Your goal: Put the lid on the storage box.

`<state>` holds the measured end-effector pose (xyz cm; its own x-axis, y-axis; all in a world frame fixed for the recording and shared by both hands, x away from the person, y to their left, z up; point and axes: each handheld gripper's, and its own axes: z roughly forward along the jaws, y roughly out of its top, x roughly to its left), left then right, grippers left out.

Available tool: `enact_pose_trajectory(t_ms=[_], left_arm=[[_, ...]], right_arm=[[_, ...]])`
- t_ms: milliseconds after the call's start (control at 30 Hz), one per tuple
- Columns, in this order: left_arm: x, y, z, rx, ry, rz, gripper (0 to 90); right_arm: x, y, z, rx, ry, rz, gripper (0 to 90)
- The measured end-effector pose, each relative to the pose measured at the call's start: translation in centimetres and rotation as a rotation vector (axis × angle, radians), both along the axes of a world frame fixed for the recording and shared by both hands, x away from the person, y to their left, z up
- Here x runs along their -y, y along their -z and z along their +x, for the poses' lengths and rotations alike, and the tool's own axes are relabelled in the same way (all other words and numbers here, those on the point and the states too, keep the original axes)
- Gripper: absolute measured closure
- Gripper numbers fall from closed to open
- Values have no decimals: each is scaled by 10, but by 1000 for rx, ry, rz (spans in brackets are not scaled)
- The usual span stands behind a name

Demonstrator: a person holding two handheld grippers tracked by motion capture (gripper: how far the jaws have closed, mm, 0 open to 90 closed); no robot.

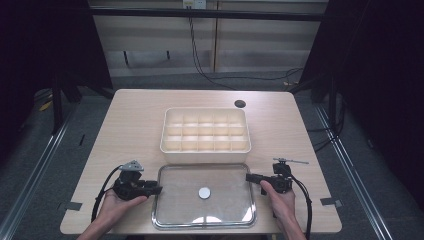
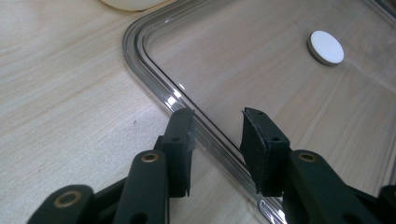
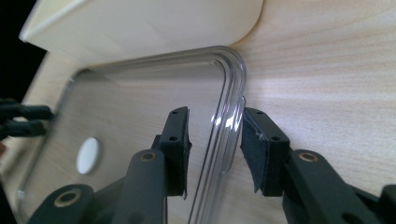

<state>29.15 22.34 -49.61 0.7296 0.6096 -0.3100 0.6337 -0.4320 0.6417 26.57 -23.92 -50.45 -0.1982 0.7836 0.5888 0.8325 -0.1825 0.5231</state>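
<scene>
A clear shallow tray (image 1: 156, 200) lies at the table's near edge with a white disc (image 1: 204, 192) in its middle. My left gripper (image 1: 159, 189) sits at the tray's left side. In the left gripper view its jaws (image 2: 217, 121) straddle the tray's rim (image 2: 154, 84) with small gaps either side, and the disc (image 2: 326, 46) lies beyond. My right gripper (image 1: 248, 177) sits at the tray's right side. Its jaws (image 3: 215, 123) also straddle the rim (image 3: 233, 70) without pressing on it. Both grippers are open.
A cream box (image 1: 205, 155) divided into several compartments stands just behind the tray, its wall (image 3: 140, 28) almost touching the tray's far corner. A black round hole (image 1: 240, 103) is in the tabletop behind the box. Bare wood lies to either side.
</scene>
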Motion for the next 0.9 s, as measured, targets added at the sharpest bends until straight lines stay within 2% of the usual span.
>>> enact_pose_trajectory(t_ms=[33, 200, 233, 400, 467, 533, 567, 600, 633, 667, 700, 800, 867, 900], left_arm=[[0, 0, 0, -1, -1, -1, 646], [0, 0, -1, -1, -2, 2, 646], [0, 0, -1, 0, -1, 1, 645], [-1, -1, -1, -2, 4, 5, 639], [-1, 0, -1, -4, 6, 2, 639], [-1, 0, -1, -4, 11, 1, 639], [-1, -1, -1, -3, 10, 2, 639], [-1, -1, -1, -3, 10, 2, 639], [0, -1, -1, -2, 10, 4, 637], [0, -1, -1, -6, 14, 4, 637], [-1, 0, 0, -7, 15, -5, 637], [-1, 0, 0, -9, 13, -5, 637], [-1, 0, 0, -10, 13, -4, 637], [-1, 0, 0, -9, 13, -3, 637]], right_arm=[[3, 1, -1, -4, 6, 40, 650], [5, -4, -3, 21, 10, 69, 650], [7, -5, -3, 30, 8, 91, 661], [7, -6, -5, 38, 1, 99, 659], [7, -6, -5, 39, -6, 105, 659], [4, -7, -5, 41, -51, 142, 680], [1, -8, -6, 45, -50, 115, 683], [1, -8, -6, 45, -50, 115, 683], [-2, -15, -6, 67, -51, 66, 679], [-2, -15, -6, 67, -51, 66, 679], [0, -18, -5, 83, -76, 95, 681], [0, -17, -5, 84, -96, 70, 673], [0, -16, -5, 81, -113, 77, 672], [0, -16, -4, 81, -123, 96, 674]])
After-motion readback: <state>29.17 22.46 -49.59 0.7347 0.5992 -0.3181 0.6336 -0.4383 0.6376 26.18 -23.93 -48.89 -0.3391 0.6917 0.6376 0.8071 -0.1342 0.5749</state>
